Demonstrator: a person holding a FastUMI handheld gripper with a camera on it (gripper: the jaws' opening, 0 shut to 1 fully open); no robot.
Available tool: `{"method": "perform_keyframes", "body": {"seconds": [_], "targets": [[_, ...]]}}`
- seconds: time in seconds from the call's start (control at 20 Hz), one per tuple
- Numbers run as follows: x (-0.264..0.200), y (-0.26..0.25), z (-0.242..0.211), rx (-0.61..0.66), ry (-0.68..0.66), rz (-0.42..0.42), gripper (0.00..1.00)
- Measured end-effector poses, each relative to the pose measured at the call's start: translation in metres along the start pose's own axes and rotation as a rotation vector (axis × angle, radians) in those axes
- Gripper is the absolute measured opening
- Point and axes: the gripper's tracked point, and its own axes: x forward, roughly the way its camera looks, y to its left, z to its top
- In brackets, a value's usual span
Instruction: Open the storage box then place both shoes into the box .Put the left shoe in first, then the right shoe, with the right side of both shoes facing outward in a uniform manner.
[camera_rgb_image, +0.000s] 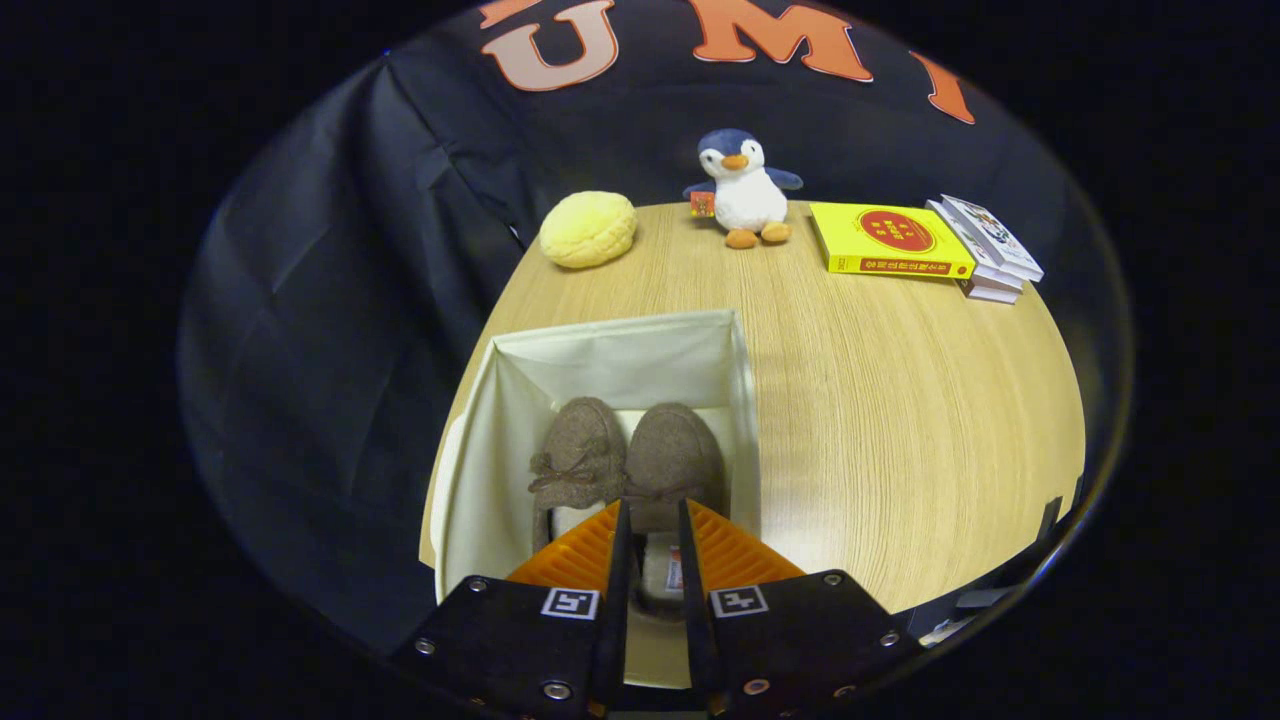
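An open white fabric storage box stands on the wooden table, near its left edge. Two brown felt shoes lie side by side in it, toes pointing away from me. The left shoe has a small bow on top. The right shoe lies next to it, close to the box's right wall. My gripper hangs over the box's near edge. Its fingers stand a narrow gap apart around the heel end of the right shoe. The shoe's pale insole shows between them.
Along the far edge of the table sit a yellow bun-shaped cushion, a plush penguin, a yellow book and a small stack of white books. A wide bare stretch of wood lies right of the box.
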Motion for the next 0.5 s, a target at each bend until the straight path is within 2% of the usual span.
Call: {"method": "perform_keyframes", "body": {"seconds": [0.2,0.5], "targets": [[-0.034,-0.027,0.039,-0.02,-0.145,0.025,0.27],[-0.091,-0.097,0.085,-0.006,-0.323,0.015,0.41]]}}
